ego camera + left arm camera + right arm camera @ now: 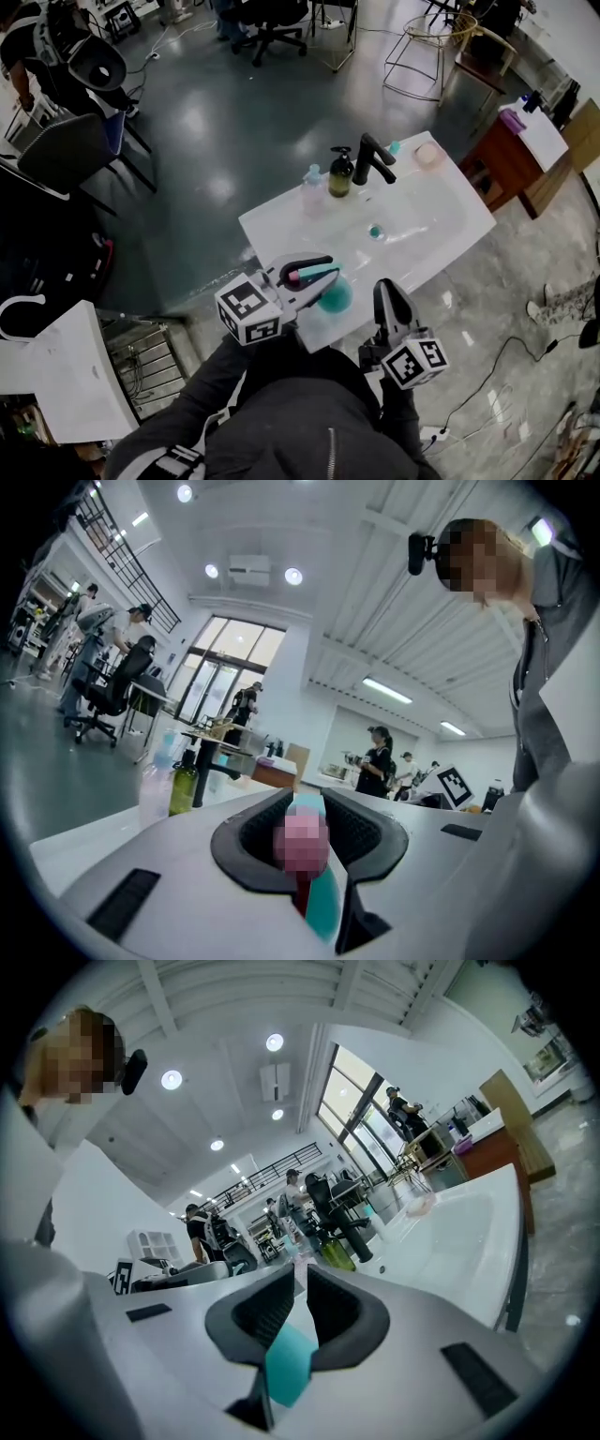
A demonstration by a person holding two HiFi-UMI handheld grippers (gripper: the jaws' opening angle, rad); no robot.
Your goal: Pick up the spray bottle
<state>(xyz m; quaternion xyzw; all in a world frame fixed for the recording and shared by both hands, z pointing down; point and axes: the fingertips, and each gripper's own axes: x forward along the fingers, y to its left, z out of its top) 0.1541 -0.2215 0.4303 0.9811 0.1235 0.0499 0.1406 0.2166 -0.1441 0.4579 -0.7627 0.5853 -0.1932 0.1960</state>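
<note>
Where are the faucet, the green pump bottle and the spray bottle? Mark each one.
faucet (367, 156): head view, on its black body.
green pump bottle (339, 180): head view, on its green body.
spray bottle (335, 296): head view, on its round teal body.

A teal and pink spray bottle, a white sink, black tap, olive-green soap bottle.

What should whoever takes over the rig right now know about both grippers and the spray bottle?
Left gripper: jaws shut on the teal plastic spray bottle with a pink nozzle, held at the near corner of the white sink top.
Right gripper: jaws close together with nothing held, just beside the bottle.
Done: the bottle is gripped.
Left: confirm it hangs clear of the sink top, which the head view alone does not show.
</note>
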